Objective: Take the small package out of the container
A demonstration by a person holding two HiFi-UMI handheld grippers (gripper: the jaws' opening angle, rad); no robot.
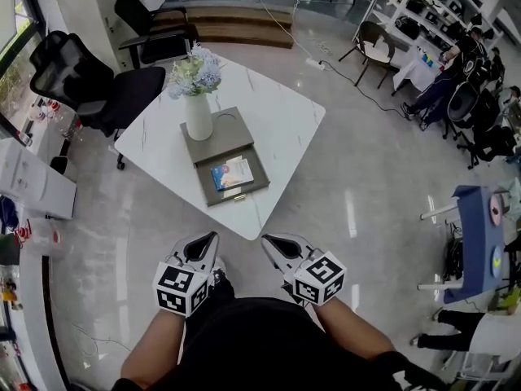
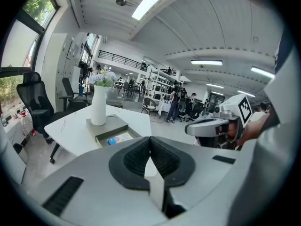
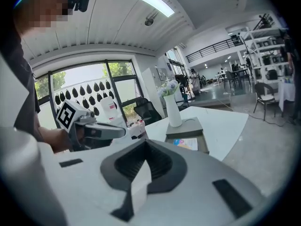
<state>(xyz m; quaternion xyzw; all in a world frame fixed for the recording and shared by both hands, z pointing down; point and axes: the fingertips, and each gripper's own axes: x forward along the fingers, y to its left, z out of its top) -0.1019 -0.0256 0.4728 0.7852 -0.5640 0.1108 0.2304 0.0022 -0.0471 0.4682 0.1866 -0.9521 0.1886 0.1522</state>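
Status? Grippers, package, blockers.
Left gripper and right gripper shut, empty, short of the table. Package in open drawer, untouched. Vase stands behind it; nothing in the way.

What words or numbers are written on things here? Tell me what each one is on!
No word or number here can be read.
The small package in the container: colourful print, too small and blurred to read.
The left gripper and the right gripper: black-and-white square patterns on their cubes, not words.
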